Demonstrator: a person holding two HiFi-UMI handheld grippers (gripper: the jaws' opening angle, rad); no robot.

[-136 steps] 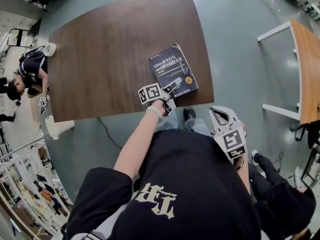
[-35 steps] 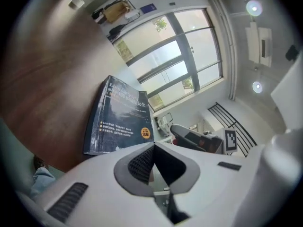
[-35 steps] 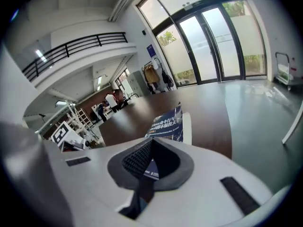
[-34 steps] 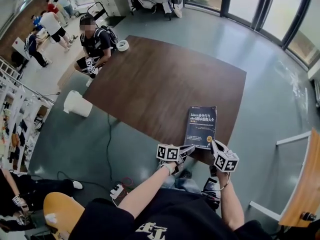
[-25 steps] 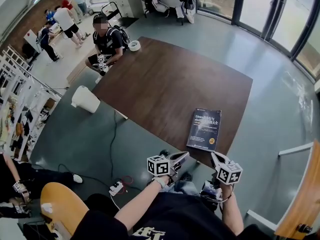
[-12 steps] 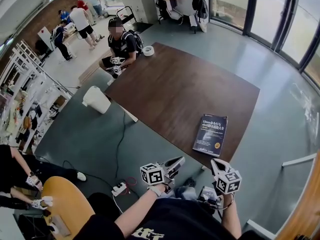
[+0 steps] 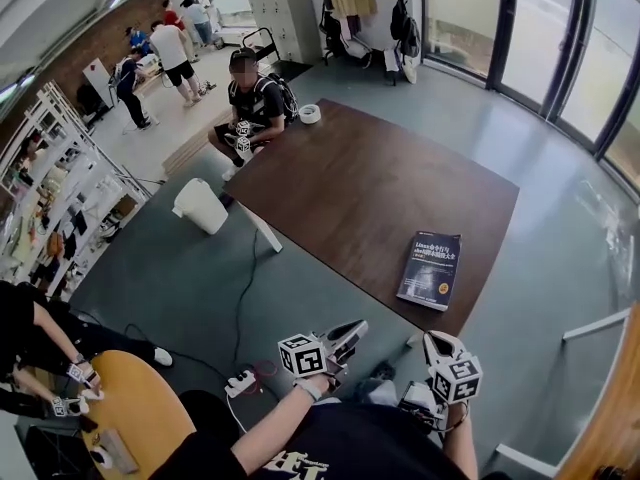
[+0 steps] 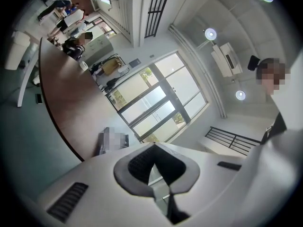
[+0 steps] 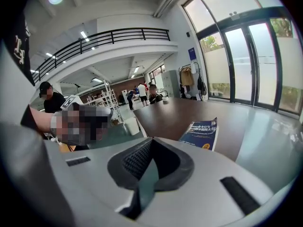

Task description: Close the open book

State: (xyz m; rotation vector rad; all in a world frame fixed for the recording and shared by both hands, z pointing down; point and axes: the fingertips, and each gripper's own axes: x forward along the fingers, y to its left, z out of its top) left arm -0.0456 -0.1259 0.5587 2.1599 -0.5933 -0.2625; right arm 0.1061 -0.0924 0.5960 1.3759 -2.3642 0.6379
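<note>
A closed blue book is seen lying flat by the near corner of the brown worktop. The left gripper and right gripper are held apart from it, jaws pressed together, empty.

The table is matt wood; the book seems glossy-covered.

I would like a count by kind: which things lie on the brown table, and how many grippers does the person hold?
blue book, closed: 1
white roll of tape: 1
grippers: 2, the left gripper and the right gripper
Total: 4
</note>
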